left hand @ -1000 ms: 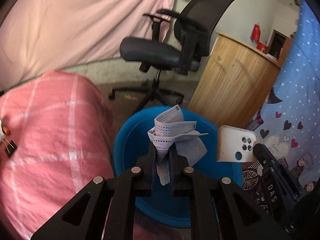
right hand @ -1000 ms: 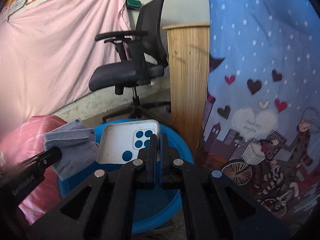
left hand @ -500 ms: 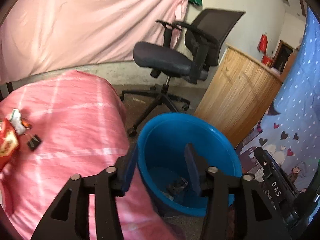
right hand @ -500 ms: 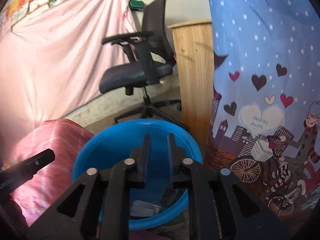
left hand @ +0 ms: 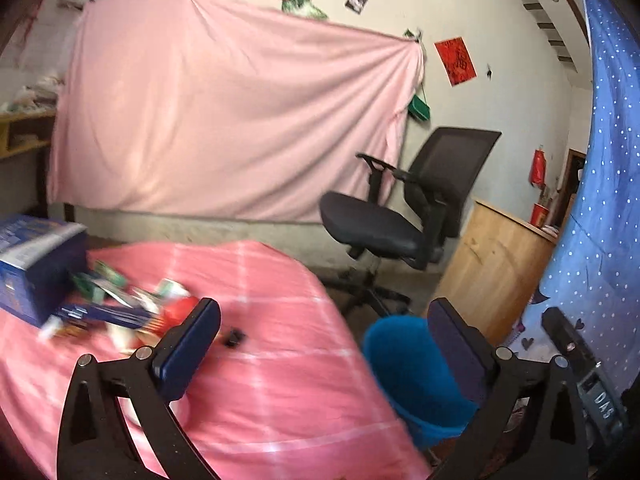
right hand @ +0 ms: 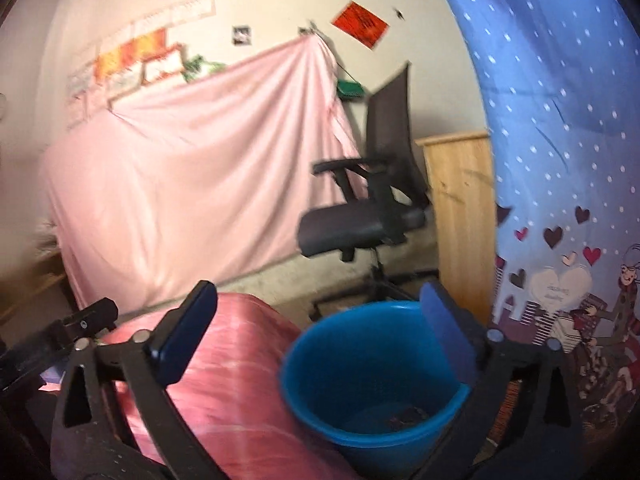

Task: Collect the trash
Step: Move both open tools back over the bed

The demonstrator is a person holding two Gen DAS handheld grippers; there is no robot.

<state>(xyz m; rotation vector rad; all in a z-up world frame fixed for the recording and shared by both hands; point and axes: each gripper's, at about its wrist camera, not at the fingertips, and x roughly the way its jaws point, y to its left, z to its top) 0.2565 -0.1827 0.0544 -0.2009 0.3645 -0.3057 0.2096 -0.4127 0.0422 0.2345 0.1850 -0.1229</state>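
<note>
In the left wrist view my left gripper (left hand: 323,309) is opening wide, with nothing between its fingers; it hangs over the edge of the pink-clothed table (left hand: 280,380). A blurred pile of trash (left hand: 120,308) lies on the table to the left: wrappers, a red item and a small black clip (left hand: 235,337). The blue bucket (left hand: 412,376) stands on the floor beside the table, low right. In the right wrist view my right gripper (right hand: 318,289) is also opening and empty, above and just behind the blue bucket (right hand: 352,364). Dark scraps (right hand: 404,416) lie on the bucket's bottom.
A dark blue box (left hand: 36,264) sits at the table's left. A black office chair (left hand: 400,216) and a wooden cabinet (left hand: 496,272) stand behind the bucket. A blue patterned curtain (right hand: 560,200) hangs close on the right, and a pink sheet (left hand: 224,128) covers the back wall.
Both grippers opened: the left let go of a grey face mask, the right of a white phone case, over the bucket. Both then rose, and the left swung towards the table.
</note>
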